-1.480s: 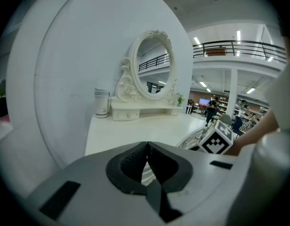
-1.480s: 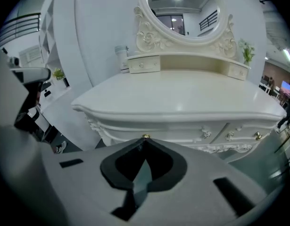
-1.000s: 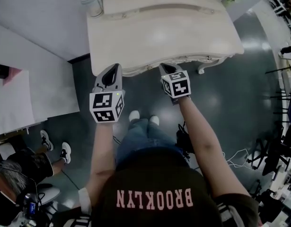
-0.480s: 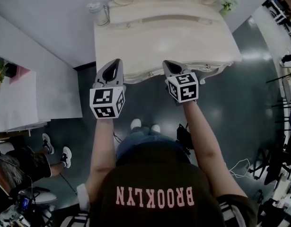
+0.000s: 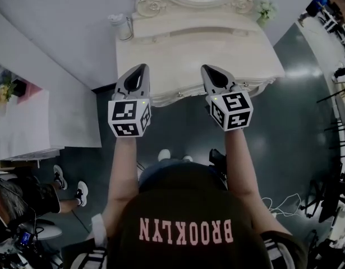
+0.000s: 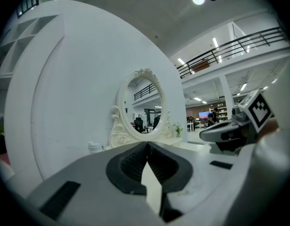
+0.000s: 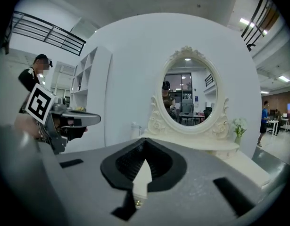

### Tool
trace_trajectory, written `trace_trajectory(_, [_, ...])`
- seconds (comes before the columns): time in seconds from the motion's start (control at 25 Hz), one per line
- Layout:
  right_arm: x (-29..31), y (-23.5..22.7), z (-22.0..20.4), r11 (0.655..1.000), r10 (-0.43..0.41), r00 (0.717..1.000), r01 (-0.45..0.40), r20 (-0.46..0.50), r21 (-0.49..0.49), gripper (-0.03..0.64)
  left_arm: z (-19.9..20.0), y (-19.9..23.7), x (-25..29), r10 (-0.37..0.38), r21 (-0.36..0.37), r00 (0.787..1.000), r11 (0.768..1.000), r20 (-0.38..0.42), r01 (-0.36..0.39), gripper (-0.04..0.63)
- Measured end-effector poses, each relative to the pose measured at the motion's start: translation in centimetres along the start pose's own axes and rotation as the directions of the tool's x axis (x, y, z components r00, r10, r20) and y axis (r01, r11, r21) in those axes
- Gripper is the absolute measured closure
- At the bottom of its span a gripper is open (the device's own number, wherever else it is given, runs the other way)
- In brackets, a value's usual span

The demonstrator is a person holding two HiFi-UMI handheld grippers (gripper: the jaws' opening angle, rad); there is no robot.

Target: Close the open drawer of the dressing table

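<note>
Dressing table (image 5: 194, 52): against white wall, directly ahead of both grippers.
Drawer: cannot tell from above.
Left gripper (image 5: 139, 70): jaws pressed together, empty, over table's front edge.
Right gripper (image 5: 210, 72): jaws together, empty, same edge.

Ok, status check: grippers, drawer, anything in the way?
Left gripper shut, empty. Right gripper shut, empty. Dressing table: no drawer seen sticking out in head view. Nothing seen in the way.
</note>
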State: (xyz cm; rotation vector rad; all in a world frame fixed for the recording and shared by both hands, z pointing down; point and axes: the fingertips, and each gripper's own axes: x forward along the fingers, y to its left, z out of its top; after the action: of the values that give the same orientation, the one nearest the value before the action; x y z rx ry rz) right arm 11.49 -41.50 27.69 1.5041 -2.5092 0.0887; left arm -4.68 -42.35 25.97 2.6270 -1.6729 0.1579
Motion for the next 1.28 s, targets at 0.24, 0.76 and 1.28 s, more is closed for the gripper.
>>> trace_trajectory(0.24, [-2.6, 0.1, 4.6, 0.996, -0.056, 0.992, 0.062, 0.111, -0.056, 0.620, 2.8, -0.2, -0.3, -0.013, 0.020, 0.998, 1.000, 0.064, 0.012, 0.592])
trace_trajectory(0.76, [-5.9, -0.9, 5.6, 0.987, -0.135, 0.978, 0.147, 0.161, -0.066, 0.621, 4.7, -0.7, -1.1, -0.022, 0.005, 0.992, 1.000, 0.127, 0.022, 0.591])
trace_trajectory(1.28, [-6.5, -0.5, 5.3, 0.989, -0.133, 0.978, 0.143, 0.163, -0.050, 0.621, 5.4, -1.5, -1.6, -0.040, 0.023, 0.989, 0.999, 0.139, 0.037, 0.592])
